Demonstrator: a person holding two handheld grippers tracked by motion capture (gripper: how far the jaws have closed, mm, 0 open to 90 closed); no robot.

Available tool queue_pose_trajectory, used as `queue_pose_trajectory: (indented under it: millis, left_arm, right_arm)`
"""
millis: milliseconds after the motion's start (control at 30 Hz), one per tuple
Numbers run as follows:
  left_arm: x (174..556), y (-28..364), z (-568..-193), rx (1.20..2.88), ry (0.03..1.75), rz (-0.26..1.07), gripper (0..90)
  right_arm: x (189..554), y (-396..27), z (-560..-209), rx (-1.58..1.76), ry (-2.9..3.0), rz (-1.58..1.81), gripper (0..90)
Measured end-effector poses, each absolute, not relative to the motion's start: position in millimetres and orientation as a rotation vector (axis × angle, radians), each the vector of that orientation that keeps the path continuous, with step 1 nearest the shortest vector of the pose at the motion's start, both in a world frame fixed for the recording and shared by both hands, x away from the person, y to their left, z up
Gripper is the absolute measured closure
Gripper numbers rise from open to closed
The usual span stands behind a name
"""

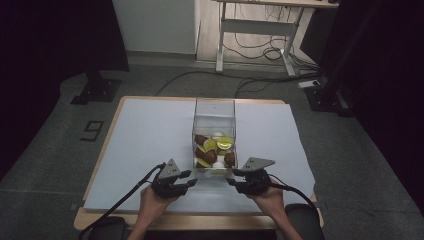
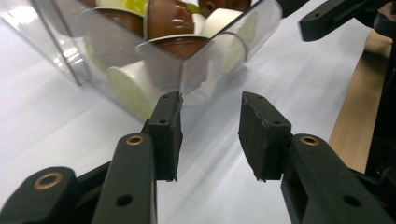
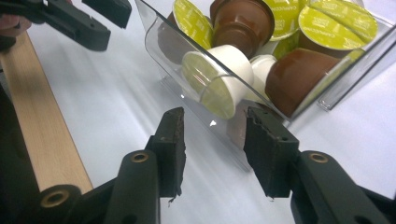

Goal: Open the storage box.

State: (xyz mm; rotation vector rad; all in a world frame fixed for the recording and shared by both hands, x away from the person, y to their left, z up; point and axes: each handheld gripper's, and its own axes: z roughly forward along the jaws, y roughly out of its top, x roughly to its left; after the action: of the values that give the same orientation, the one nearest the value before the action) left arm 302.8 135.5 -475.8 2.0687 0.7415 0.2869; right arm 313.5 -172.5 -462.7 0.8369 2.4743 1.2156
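black jaws of the left gripper point(image 2: 210, 135) stand parted, nothing between them, tips just short of the near corner of the clear plastic box point(image 2: 196, 70). right gripper point(image 3: 215, 149) likewise released, jaws apart at the box's other near corner. box sits mid-table on the pale sheet point(image 1: 145, 140), holding brown, white and lime-lidded coffee capsules point(image 3: 219, 79). wooden table edge point(image 3: 42, 135) beside it.
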Motion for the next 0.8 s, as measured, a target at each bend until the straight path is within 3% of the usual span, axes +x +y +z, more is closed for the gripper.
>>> queue_pose_trajectory:
  millis: [367, 633, 800]
  left_arm:
    - [308.0, 153.8, -475.5, 2.047, 0.787, 0.337, 49.0]
    - [315.5, 162.3, -481.0, 2.045, 0.829, 0.342, 29.6]
    - [321.8, 168.2, -485.0, 2.048, 0.872, 0.331, 22.0]
  right_arm:
    - [312.2, -185.2, -456.9, 0.831, 2.471, 1.215, 49.5]
    - [317.0, -196.5, -455.8, 0.86, 2.448, 1.205, 42.0]
    - [321.9, -201.7, -458.4, 0.88, 2.442, 1.171, 37.7]
